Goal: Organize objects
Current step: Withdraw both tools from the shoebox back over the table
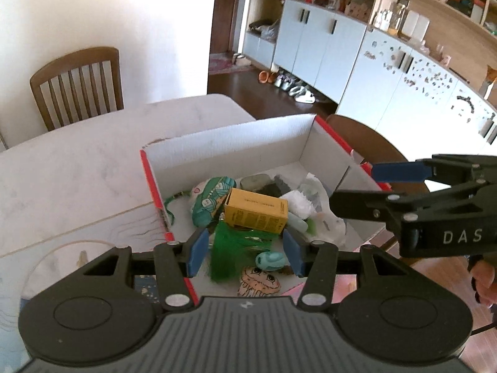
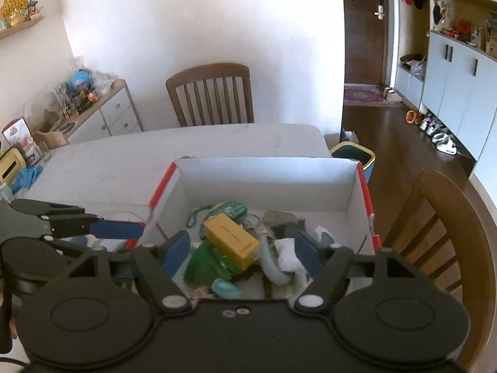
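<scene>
A white cardboard box with red edges (image 1: 233,146) (image 2: 264,177) stands on the table, filled with small things. A yellow carton (image 1: 256,214) (image 2: 231,242) lies on top of a green feathery piece (image 1: 230,248) (image 2: 205,264). Beside them are a teal patterned pouch (image 1: 208,199), a mint clip (image 1: 270,259) (image 2: 225,289), a cartoon-face item (image 1: 259,284) and a white plastic bag (image 1: 313,205). My left gripper (image 1: 245,250) hangs open above the box's near end, nothing between its pads. My right gripper (image 2: 242,253) (image 1: 354,186) is open over the box too, and empty.
The pale marble-look table (image 1: 77,161) stretches left of the box. Wooden chairs stand at the far side (image 2: 211,96) and at the right (image 2: 435,233). A teal bin (image 2: 352,155) sits on the floor beyond the table corner. A cluttered sideboard (image 2: 102,115) lines the left wall.
</scene>
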`<state>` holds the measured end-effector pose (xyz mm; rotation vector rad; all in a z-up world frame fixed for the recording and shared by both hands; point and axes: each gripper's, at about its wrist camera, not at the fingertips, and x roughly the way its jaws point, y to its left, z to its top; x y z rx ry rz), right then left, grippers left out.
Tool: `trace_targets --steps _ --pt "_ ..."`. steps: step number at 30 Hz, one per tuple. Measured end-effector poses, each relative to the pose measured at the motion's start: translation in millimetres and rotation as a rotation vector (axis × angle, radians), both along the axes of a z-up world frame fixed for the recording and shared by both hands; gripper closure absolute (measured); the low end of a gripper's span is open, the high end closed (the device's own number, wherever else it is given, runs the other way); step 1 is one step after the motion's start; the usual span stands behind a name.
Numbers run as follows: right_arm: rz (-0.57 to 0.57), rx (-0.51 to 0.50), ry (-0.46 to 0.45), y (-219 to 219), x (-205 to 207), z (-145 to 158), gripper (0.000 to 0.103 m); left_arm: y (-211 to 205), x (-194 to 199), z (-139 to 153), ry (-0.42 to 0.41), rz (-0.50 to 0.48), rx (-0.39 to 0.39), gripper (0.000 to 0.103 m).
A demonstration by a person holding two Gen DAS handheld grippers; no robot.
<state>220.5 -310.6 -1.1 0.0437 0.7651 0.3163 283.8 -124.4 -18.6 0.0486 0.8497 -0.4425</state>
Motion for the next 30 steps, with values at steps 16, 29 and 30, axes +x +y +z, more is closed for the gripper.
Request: trace_targets --steps 16,29,30 --pt "-0.111 0.063 -0.077 21.5 -54.7 13.0 0.007 38.7 -38.1 26.7 -0.109 -0.070 -0.045 0.033" --pt "-0.172 0.084 -0.127 37.3 -91.6 12.2 0.001 57.6 -57.6 22.4 -0.140 -0.073 -0.029 0.016" --pt "-0.172 0.078 -0.130 40.0 -95.2 12.0 0.001 59.8 -58.4 21.7 -0.137 -0.071 -0.037 0.014"
